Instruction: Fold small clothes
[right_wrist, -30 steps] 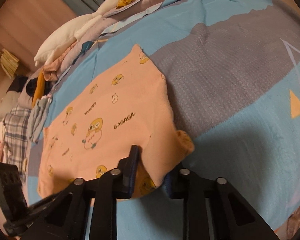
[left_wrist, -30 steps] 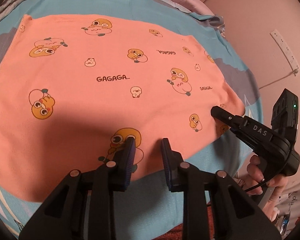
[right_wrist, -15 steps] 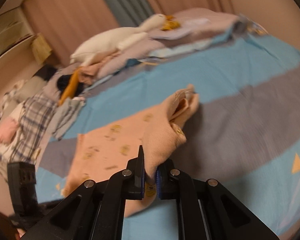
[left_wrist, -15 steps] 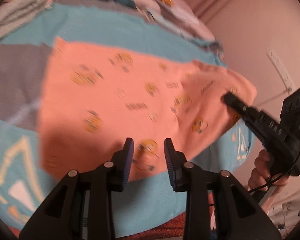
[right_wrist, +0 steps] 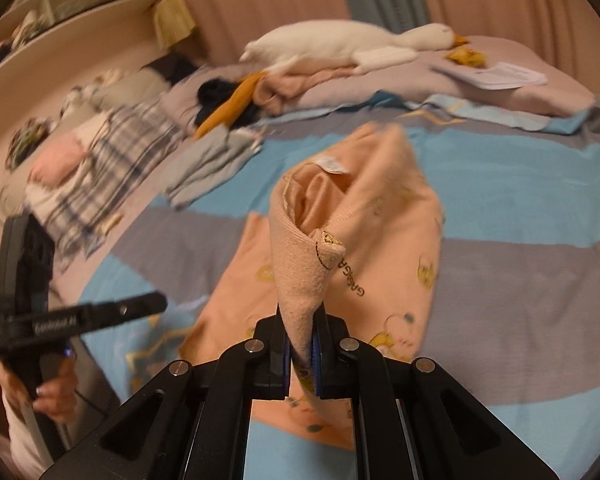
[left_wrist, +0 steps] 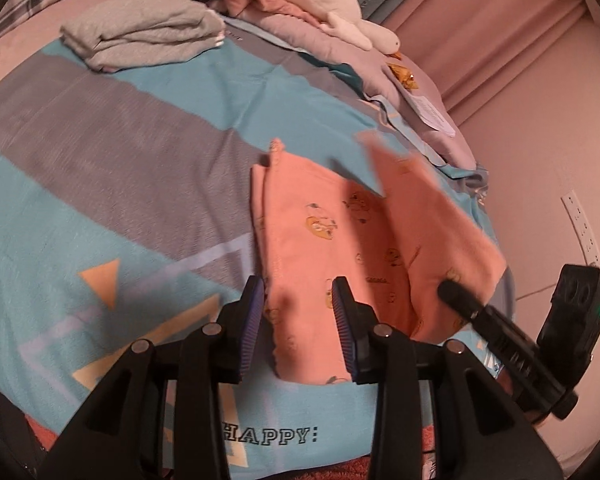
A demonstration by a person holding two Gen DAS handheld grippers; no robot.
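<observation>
A peach garment (left_wrist: 328,232) printed with yellow ducks lies on the blue and grey bedsheet (left_wrist: 120,152). My right gripper (right_wrist: 300,320) is shut on one corner of it and holds that corner up, so the cloth (right_wrist: 380,240) hangs in a raised fold over the rest. In the left wrist view the right gripper (left_wrist: 448,290) pokes into the lifted flap at the right. My left gripper (left_wrist: 298,284) hovers above the garment's near edge. Its jaws are opening and its pads press on nothing. From the right wrist view it (right_wrist: 156,304) is at the left, held by a hand.
A folded grey garment (left_wrist: 148,32) lies at the far left of the bed. A white goose plush (right_wrist: 340,44) rests on a pile of clothes at the back, with papers (right_wrist: 496,74) beside it. A plaid cloth (right_wrist: 112,152) lies left. The wall with a socket strip (left_wrist: 580,224) runs along the right.
My right gripper shut on the garment's corner and lifted it, raising that side into a fold. My left gripper pulled back off the cloth, rose, and its jaws widened.
</observation>
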